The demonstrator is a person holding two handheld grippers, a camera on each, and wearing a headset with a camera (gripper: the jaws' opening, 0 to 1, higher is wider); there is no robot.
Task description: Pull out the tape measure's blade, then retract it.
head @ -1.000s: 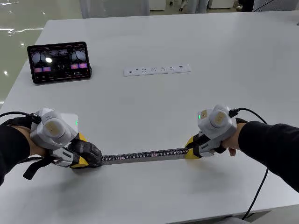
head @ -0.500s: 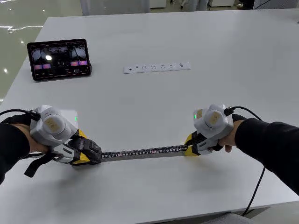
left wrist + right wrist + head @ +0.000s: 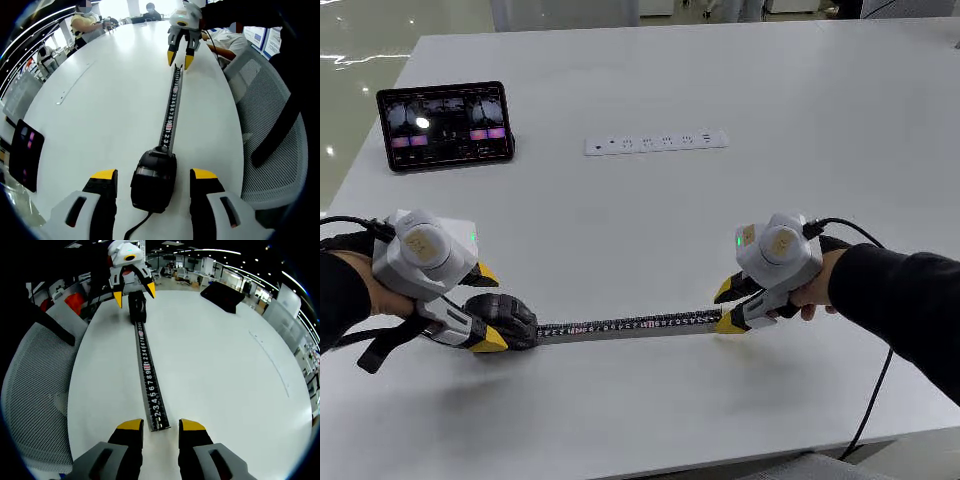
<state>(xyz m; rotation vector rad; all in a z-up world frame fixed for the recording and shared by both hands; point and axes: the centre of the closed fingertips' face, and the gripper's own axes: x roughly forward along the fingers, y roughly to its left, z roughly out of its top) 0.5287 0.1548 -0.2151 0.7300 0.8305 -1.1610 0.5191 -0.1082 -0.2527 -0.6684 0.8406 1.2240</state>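
Observation:
A black tape measure case (image 3: 505, 320) lies on the white table (image 3: 770, 90), with its blade (image 3: 630, 327) pulled out flat to the right. My left gripper (image 3: 488, 306) stands open around the case (image 3: 154, 175), with a gap on each side. My right gripper (image 3: 725, 306) is open at the blade's free end (image 3: 159, 424), its yellow tips either side of it without touching. The left gripper view looks along the blade (image 3: 171, 107) to the right gripper (image 3: 180, 56). In the right gripper view, the left gripper (image 3: 134, 295) straddles the case (image 3: 137, 305).
A tablet (image 3: 446, 128) stands at the back left and a white power strip (image 3: 656, 145) lies mid-table. The blade runs close to the table's near edge. A mesh chair (image 3: 280, 150) sits just off that edge. A black cable (image 3: 875, 400) hangs from my right arm.
Both grippers have opened: the left let go of the case and the right let go of the blade's end. The blade still lies extended on the table.

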